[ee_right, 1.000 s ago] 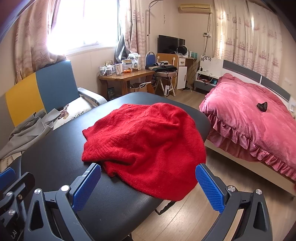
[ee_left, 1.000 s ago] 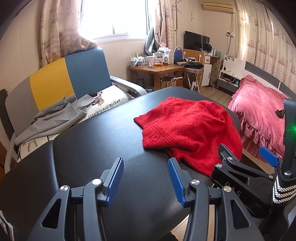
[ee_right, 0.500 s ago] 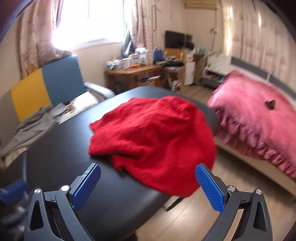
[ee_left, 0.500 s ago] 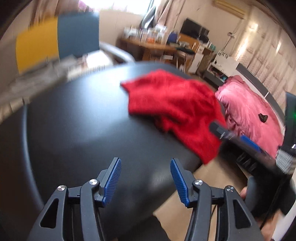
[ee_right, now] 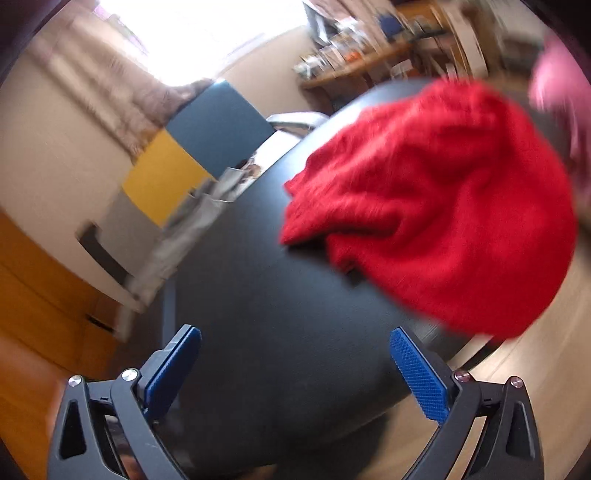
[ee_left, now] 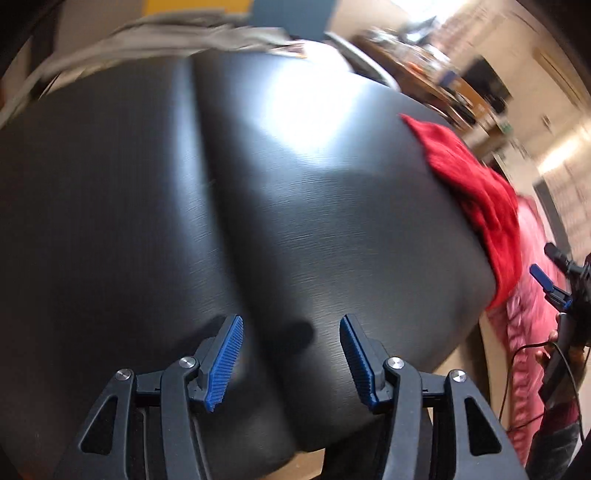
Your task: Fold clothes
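A red knitted sweater (ee_right: 439, 221) lies crumpled on the far right part of a black padded table (ee_right: 280, 325), with one edge hanging over the side. In the left wrist view the sweater (ee_left: 476, 195) shows at the right edge of the table (ee_left: 258, 206). My left gripper (ee_left: 291, 350) is open, low over bare black padding with nothing between its blue pads. My right gripper (ee_right: 295, 365) is open wide, tilted, short of the sweater and holding nothing. The right gripper (ee_left: 554, 284) also shows at the far right of the left wrist view. Both views are motion-blurred.
A yellow, blue and grey armchair (ee_right: 184, 155) with a grey garment (ee_left: 177, 29) draped on it stands left of the table. A pink bed (ee_left: 524, 325) lies to the right, and a cluttered wooden desk (ee_right: 354, 62) stands at the back. Wooden floor (ee_right: 517, 369) runs beside the table.
Both grippers have swung sharply. The left one dipped down close to the table surface and turned left. The right one tilted and moved nearer the sweater. Both stayed open and the sweater has not moved.
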`<action>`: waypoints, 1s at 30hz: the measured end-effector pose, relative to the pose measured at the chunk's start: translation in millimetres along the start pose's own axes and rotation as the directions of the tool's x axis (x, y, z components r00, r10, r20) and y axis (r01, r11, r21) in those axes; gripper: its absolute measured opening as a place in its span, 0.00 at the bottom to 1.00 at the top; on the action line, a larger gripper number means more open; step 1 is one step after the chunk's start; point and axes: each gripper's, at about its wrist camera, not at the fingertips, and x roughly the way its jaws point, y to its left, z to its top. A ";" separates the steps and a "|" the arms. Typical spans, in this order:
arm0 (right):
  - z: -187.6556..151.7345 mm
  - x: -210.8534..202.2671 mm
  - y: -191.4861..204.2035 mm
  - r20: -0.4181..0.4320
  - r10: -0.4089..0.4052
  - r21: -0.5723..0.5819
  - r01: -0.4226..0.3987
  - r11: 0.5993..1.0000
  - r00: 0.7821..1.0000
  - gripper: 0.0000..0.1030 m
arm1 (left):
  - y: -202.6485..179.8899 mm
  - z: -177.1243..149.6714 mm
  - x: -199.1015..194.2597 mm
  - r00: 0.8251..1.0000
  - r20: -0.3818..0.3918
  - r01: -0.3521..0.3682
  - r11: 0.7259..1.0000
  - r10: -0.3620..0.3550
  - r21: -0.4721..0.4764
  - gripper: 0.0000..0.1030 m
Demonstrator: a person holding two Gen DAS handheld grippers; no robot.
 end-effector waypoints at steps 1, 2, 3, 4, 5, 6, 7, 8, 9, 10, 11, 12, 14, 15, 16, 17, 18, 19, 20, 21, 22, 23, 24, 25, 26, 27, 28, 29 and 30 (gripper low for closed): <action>6.1 3.3 6.0 -0.011 -0.032 -0.067 0.031 0.997 0.999 1.00 | 5.9 -3.1 -2.3 1.000 0.012 0.009 1.000 -0.009 -0.018 0.54; 11.2 6.3 9.8 -0.024 -0.055 -0.105 0.052 0.993 0.998 1.00 | 11.2 -6.0 -4.5 1.000 0.023 0.016 0.999 -0.015 -0.034 0.54; 17.0 12.3 12.8 -0.039 -0.090 -0.145 0.083 0.986 0.995 1.00 | 10.6 -7.3 -4.6 1.000 0.025 0.004 1.000 -0.004 -0.027 0.54; 22.2 22.8 15.5 -0.054 -0.142 -0.190 0.129 0.973 0.988 1.00 | 9.9 -8.7 -4.7 1.000 0.027 -0.007 1.000 0.008 -0.019 0.54; 25.6 34.1 19.4 -0.063 -0.197 -0.237 0.177 0.955 0.978 1.00 | 9.3 -10.1 -4.8 0.999 0.029 -0.019 1.000 0.019 -0.012 0.54; 29.1 45.5 23.3 -0.070 -0.253 -0.283 0.224 0.933 0.965 1.00 | 8.6 -11.5 -5.0 0.999 0.031 -0.030 1.000 0.030 -0.005 0.54; 32.4 59.0 26.8 -0.087 -0.295 -0.324 0.253 0.911 0.951 1.00 | 8.0 -12.9 -5.1 0.999 0.033 -0.042 0.999 0.042 0.003 0.54; 35.6 73.6 28.6 -0.110 -0.317 -0.353 0.261 0.898 0.942 1.00 | 7.3 -14.3 -5.2 0.998 0.035 -0.053 0.999 0.053 0.010 0.54; 38.3 84.8 29.2 -0.117 -0.334 -0.376 0.269 0.887 0.935 1.00 | 6.7 -15.7 -5.3 0.997 0.037 -0.065 0.998 0.064 0.017 0.55; 40.6 94.5 30.0 -0.114 -0.362 -0.397 0.292 0.870 0.925 1.00 | 6.0 -17.1 -5.5 0.996 0.040 -0.076 0.997 0.075 0.025 0.55; 43.4 103.9 30.6 -0.108 -0.402 -0.416 0.326 0.849 0.909 0.98 | 5.6 -17.9 -5.5 0.995 0.042 -0.087 0.996 0.085 0.030 0.55; 46.3 113.2 31.1 -0.102 -0.442 -0.435 0.359 0.826 0.891 0.94 | 7.4 -12.7 -5.2 0.996 0.040 -0.086 0.996 0.085 0.023 0.56; 50.0 132.2 25.5 -0.106 -0.545 -0.444 0.451 0.775 0.832 0.47 | 10.2 -8.4 -6.9 0.996 0.041 -0.083 0.996 0.082 0.021 0.58; 51.1 136.5 17.9 -0.126 -0.546 -0.410 0.458 0.789 0.828 0.45 | 10.2 -7.2 -6.4 0.996 0.042 -0.083 0.996 0.082 0.025 0.58; 53.7 139.4 7.9 -0.153 -0.522 -0.358 0.446 0.821 0.839 0.56 | 4.8 -3.5 -1.1 0.995 0.047 -0.086 0.996 0.085 0.032 0.58; 56.3 139.6 -1.8 -0.177 -0.502 -0.309 0.437 0.845 0.846 0.71 | 4.6 -3.9 -0.5 0.995 0.057 -0.083 0.996 0.081 0.033 0.59; 58.8 137.0 -12.1 -0.198 -0.482 -0.261 0.428 0.865 0.854 0.77 | 4.5 -4.4 -0.1 0.995 0.067 -0.079 0.996 0.076 0.034 0.64; 60.3 137.0 -21.0 -0.219 -0.453 -0.225 0.407 0.885 0.864 0.95 | 6.2 -6.0 -2.4 0.995 0.077 -0.067 0.997 0.064 0.043 0.69; 59.7 139.7 -24.1 -0.239 -0.440 -0.233 0.389 0.892 0.866 1.00 | 4.3 -5.2 -1.6 0.996 0.075 -0.061 0.997 0.057 0.047 0.79; 58.2 141.3 -22.5 -0.239 -0.450 -0.268 0.386 0.882 0.861 1.00 | 2.4 -4.4 -0.7 0.996 0.072 -0.054 0.997 0.051 0.051 0.82; 57.4 140.1 -19.7 -0.227 -0.461 -0.288 0.393 0.873 0.858 1.00 | 0.5 -3.5 0.2 0.997 0.069 -0.050 0.997 0.046 0.056 0.82; 57.7 139.0 -19.3 -0.231 -0.466 -0.280 0.401 0.872 0.854 1.00 | -1.9 -1.7 0.9 0.997 0.058 -0.063 0.996 0.060 0.056 0.82; 58.7 137.7 -19.2 -0.232 -0.464 -0.269 0.402 0.875 0.855 1.00 | -0.3 -1.4 0.1 0.997 0.052 -0.053 0.998 0.051 0.042 0.82; 58.9 136.0 -17.2 -0.224 -0.457 -0.269 0.396 0.878 0.861 0.97 | 1.3 -1.1 -0.6 0.998 0.046 -0.044 0.999 0.042 0.027 0.82; 58.4 134.1 -13.3 -0.209 -0.450 -0.279 0.389 0.878 0.868 0.89 | 3.0 -0.8 -1.4 0.999 0.040 -0.034 0.999 0.033 0.013 0.81; 58.1 131.9 -7.9 -0.192 -0.441 -0.290 0.378 0.879 0.877 0.83 | 4.6 -0.5 -2.1 0.999 0.035 -0.025 1.000 0.025 -0.002 0.81; 58.6 130.1 -2.2 -0.183 -0.428 -0.297 0.365 0.882 0.885 0.70 | 6.2 -0.2 -2.9 0.999 0.029 -0.015 1.000 0.016 -0.016 0.81; 60.2 128.9 1.1 -0.182 -0.414 -0.294 0.353 0.889 0.892 0.57 | 7.8 0.1 -3.6 1.000 0.023 -0.006 1.000 0.007 -0.031 0.81; 61.9 125.8 4.6 -0.184 -0.396 -0.283 0.337 0.898 0.900 0.51 | 9.5 0.4 -4.3 1.000 0.018 0.003 0.999 -0.002 -0.046 0.81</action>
